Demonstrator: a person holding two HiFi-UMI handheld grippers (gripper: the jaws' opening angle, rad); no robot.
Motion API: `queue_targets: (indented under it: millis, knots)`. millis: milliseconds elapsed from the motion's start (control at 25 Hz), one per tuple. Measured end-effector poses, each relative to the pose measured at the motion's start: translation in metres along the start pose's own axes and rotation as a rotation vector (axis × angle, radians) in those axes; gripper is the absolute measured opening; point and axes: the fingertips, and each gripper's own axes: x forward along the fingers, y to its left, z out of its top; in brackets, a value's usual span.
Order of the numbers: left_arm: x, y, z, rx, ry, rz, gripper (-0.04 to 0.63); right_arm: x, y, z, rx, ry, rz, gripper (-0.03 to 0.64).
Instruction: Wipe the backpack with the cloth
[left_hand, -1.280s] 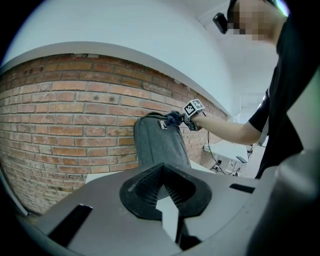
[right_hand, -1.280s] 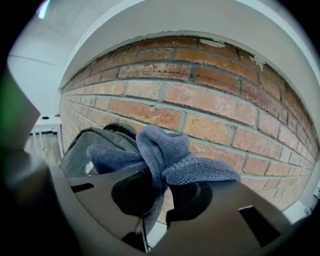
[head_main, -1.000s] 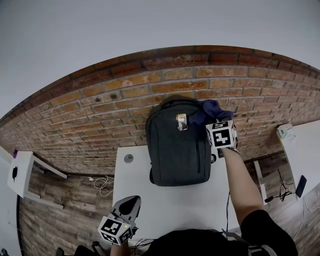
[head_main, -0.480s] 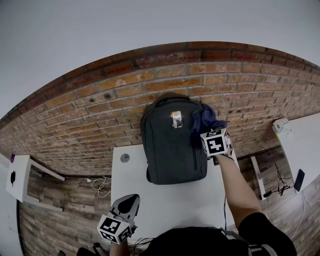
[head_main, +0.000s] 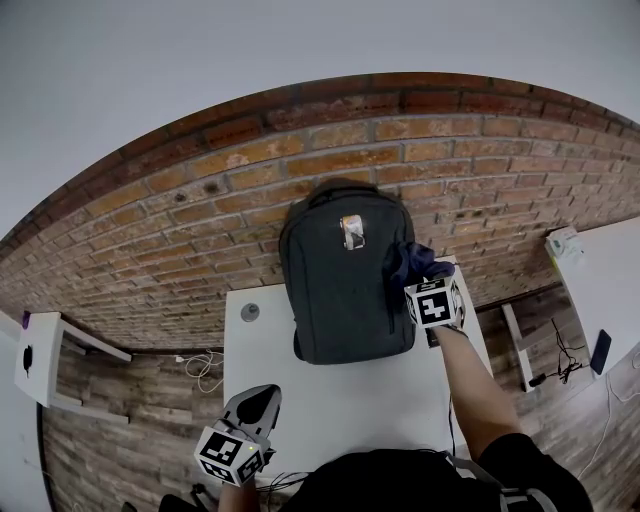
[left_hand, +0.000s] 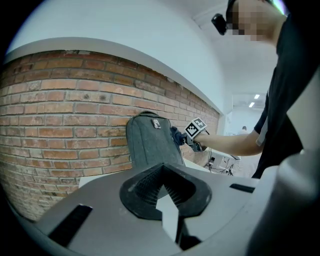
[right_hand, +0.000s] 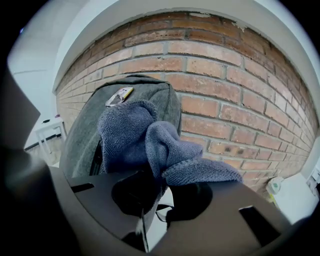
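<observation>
The cloth (right_hand: 145, 140) is pinched between the jaws of the right gripper (right_hand: 154, 192) and laid against the right side of the backpack (head_main: 335, 290), which stands upright at the far edge of the table (head_main: 340, 400). The left gripper (left_hand: 165, 192), jaws pressed together on nothing, is held near, well apart.

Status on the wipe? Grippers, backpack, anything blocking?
Right gripper shut on cloth, cloth on backpack side. Left gripper shut, empty, near table front edge. Backpack upright against brick wall. Nothing blocking.

The backpack (head_main: 345, 280) stands against the brick wall (head_main: 200, 230); open table (head_main: 340, 410) lies before it.
</observation>
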Motion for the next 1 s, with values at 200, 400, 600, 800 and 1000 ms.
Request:
queue_targets:
  millis: [200, 400, 600, 800, 1000]
  knots:
    - [-0.001, -0.001, 0.000, 0.008, 0.008, -0.004, -0.006, 0.001, 0.005, -0.032, 0.038, 0.035, 0.009, 0.063]
    - [-0.003, 0.002, 0.002, 0.004, 0.005, 0.005, -0.006, 0.002, 0.011, -0.067, 0.067, 0.074, 0.019, 0.063]
    - [-0.001, 0.000, 0.001, 0.006, 0.003, -0.002, -0.006, 0.002, 0.018, -0.104, 0.071, 0.123, 0.020, 0.063]
    - [0.002, -0.001, 0.002, 0.010, -0.001, -0.005, -0.006, -0.001, 0.023, -0.134, 0.075, 0.176, 0.036, 0.063]
    - [0.001, 0.001, 0.003, 0.008, -0.006, -0.004, -0.006, -0.008, 0.034, -0.168, 0.091, 0.239, 0.046, 0.063]
